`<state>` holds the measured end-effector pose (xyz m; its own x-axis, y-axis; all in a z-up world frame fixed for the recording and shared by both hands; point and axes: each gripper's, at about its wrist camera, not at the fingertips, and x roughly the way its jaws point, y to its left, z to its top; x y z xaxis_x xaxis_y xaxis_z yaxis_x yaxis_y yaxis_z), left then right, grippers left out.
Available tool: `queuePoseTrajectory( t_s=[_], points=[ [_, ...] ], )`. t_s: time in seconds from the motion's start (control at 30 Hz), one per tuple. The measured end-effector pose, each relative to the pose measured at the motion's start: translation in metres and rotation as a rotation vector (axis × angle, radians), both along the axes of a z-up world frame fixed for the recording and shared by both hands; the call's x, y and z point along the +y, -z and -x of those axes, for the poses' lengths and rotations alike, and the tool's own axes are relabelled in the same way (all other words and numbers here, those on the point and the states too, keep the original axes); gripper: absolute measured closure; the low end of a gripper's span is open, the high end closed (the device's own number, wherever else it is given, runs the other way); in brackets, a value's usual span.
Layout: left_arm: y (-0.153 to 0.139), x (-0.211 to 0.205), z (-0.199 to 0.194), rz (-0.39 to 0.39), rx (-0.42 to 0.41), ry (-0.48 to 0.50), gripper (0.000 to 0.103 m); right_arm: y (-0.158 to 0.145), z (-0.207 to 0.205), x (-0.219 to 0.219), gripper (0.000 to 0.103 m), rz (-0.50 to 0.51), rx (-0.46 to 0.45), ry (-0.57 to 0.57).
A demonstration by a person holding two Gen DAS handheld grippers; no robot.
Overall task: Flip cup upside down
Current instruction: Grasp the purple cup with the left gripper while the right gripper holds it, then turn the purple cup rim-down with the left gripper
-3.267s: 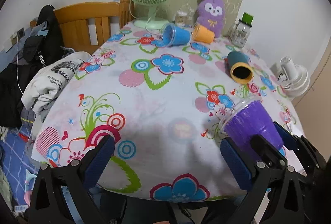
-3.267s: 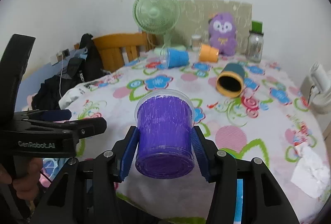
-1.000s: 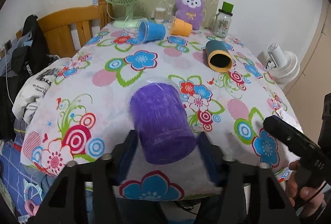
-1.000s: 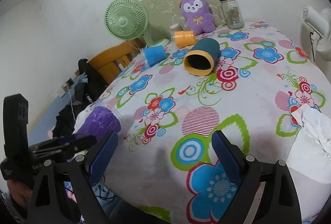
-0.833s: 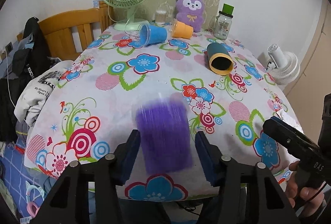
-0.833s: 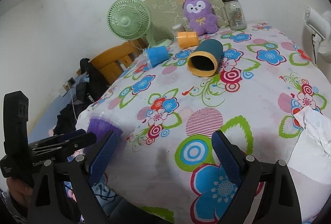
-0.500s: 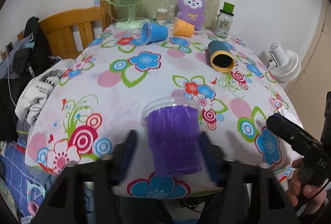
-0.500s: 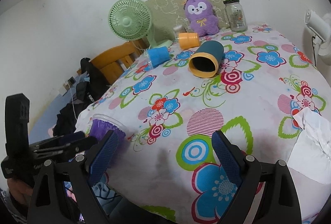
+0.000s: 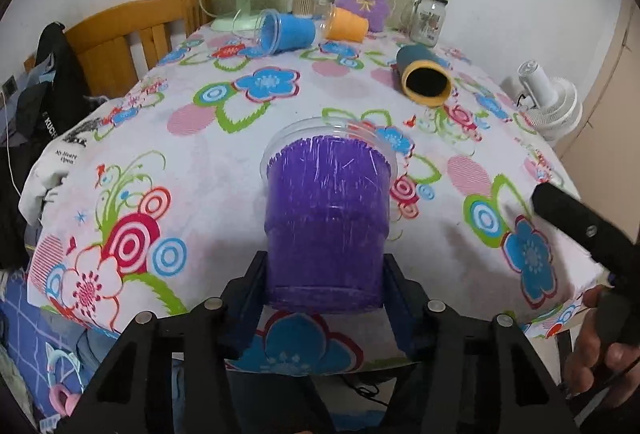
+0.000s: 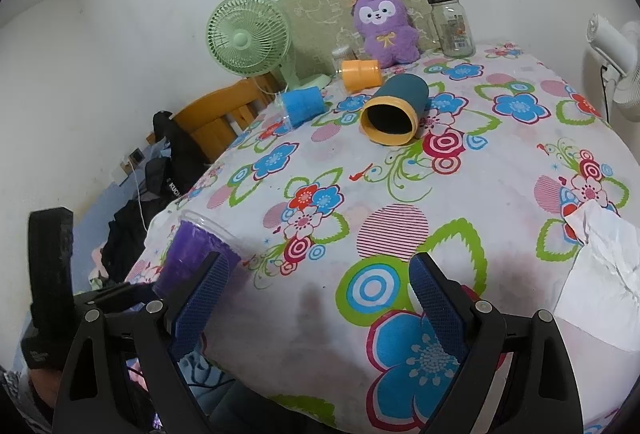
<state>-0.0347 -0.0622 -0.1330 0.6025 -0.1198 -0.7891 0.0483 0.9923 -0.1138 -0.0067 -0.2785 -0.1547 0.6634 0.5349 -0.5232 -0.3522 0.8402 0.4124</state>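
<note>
the purple-lined clear plastic cup (image 9: 327, 222) sits clamped between the blue pads of your left gripper (image 9: 325, 298), its clear rim pointing away from you over the near edge of the flower-patterned tablecloth (image 9: 224, 169). beyond the cup a dark teal cup with a yellow rim (image 9: 423, 77) lies on its side, and farther back lie a blue cup (image 9: 286, 35) and an orange cup (image 9: 345, 27). to the cup's right, your right gripper (image 10: 318, 294) hangs with its jaws wide apart, holding nothing.
</note>
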Motion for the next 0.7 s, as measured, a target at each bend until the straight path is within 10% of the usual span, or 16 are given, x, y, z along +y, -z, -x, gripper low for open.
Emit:
queuePoseTrajectory(
  t_s=[0.7],
  points=[
    [-0.063,0.011,-0.013,-0.078,-0.084,0.065,0.046,0.002,-0.005,0.006,0.01,-0.008,0.0,-0.035]
  ],
)
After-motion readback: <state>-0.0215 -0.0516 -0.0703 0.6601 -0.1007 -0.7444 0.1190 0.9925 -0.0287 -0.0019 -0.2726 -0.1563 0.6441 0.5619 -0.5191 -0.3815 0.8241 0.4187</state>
